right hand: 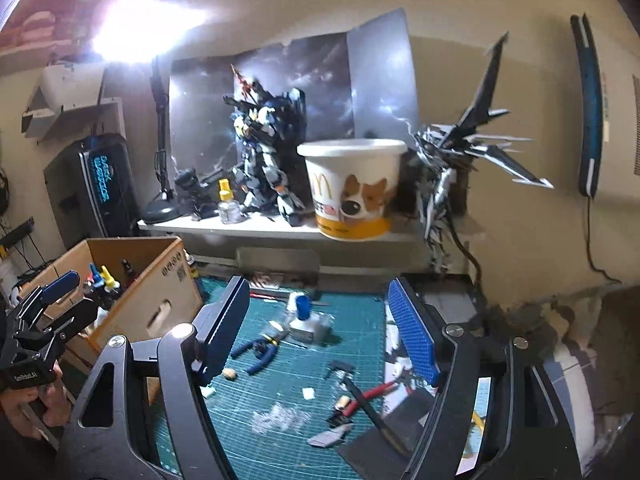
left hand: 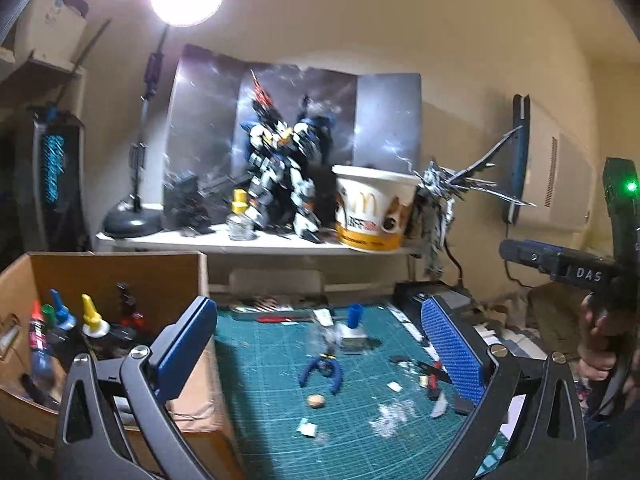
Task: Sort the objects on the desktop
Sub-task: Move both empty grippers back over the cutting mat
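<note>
Both grippers, the left gripper (left hand: 316,344) and the right gripper (right hand: 316,332), are wide open and hold nothing. Between the jaws of each lie blue-handled metal pliers (left hand: 320,368) and a small blue-capped glue bottle (left hand: 354,326) on the green cutting mat (left hand: 264,400). The brown cardboard box (left hand: 200,276), left of the jaws, holds bottles. I think some sorting is left: a gripper must drop over one thing.

Empty, spread left claw (left hand: 320,344) above mat (left hand: 272,400)
</note>
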A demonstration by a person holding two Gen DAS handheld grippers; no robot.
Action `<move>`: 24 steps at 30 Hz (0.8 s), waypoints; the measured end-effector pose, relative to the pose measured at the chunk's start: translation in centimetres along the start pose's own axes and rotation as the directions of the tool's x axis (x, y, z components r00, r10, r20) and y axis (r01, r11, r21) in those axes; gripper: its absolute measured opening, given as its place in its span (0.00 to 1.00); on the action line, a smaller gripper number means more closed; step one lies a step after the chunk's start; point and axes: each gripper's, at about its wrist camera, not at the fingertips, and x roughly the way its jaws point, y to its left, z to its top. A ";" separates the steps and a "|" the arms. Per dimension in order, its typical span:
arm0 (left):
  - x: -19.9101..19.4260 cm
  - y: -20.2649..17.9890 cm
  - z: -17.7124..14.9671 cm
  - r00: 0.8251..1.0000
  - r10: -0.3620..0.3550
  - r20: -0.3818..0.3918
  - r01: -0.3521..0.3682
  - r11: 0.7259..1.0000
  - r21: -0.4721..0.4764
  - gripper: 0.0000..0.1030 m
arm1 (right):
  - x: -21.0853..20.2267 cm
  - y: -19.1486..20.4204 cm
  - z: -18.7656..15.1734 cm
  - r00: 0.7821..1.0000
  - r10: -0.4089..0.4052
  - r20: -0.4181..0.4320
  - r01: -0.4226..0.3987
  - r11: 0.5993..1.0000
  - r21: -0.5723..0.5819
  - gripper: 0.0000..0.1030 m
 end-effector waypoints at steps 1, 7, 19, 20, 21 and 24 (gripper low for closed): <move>0.2 -0.3 -0.3 1.000 -0.007 -0.006 0.007 1.000 0.001 1.00 | 0.3 -0.3 -0.1 1.000 -0.001 -0.009 0.001 1.000 -0.002 0.67; 3.0 -2.1 -2.5 0.997 -0.049 -0.067 0.050 0.999 0.010 1.00 | 2.8 -1.9 -1.6 0.997 0.002 -0.076 -0.002 1.000 -0.006 0.67; 8.7 -5.7 -5.9 0.982 -0.093 -0.162 0.102 0.994 0.047 0.98 | 15.0 -4.4 -5.0 0.939 0.159 -0.306 -0.196 0.976 -0.093 0.67; 9.5 -5.7 -6.2 0.979 -0.088 -0.182 0.099 0.994 0.053 0.92 | 16.5 -4.5 -5.1 0.924 0.182 -0.336 -0.227 0.969 -0.101 0.67; 10.4 -5.3 -6.4 0.975 -0.081 -0.208 0.093 0.994 0.048 0.88 | 17.6 -4.5 -5.2 0.915 0.195 -0.353 -0.247 0.963 -0.109 0.67; 13.1 -3.9 -6.9 0.958 -0.057 -0.281 0.069 0.997 0.032 0.77 | 21.0 -4.1 -5.1 0.879 0.245 -0.410 -0.334 0.929 -0.161 0.67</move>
